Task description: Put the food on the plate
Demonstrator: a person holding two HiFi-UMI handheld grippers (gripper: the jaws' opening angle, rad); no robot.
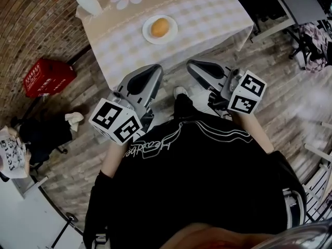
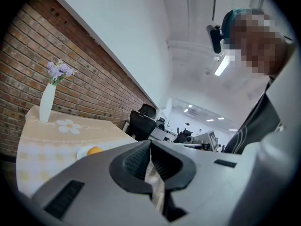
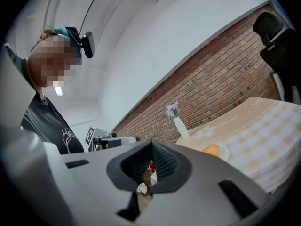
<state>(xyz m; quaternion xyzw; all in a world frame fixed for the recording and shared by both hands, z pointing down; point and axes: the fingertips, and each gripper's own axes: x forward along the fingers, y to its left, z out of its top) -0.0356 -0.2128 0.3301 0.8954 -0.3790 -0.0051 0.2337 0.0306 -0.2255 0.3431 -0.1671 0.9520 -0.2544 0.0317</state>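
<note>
Black shirt (image 1: 202,180) nearest; left gripper (image 1: 155,70) and right gripper (image 1: 192,65) clenched empty, side by side before table (image 1: 218,14).

Head view steeply down, gripper views low, angled upward, all sharing distant plate (image 1: 147,31)

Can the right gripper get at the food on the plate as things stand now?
Probably not yet: the right gripper hangs short of the table, jaws shut. Nothing blocks the food.
</note>
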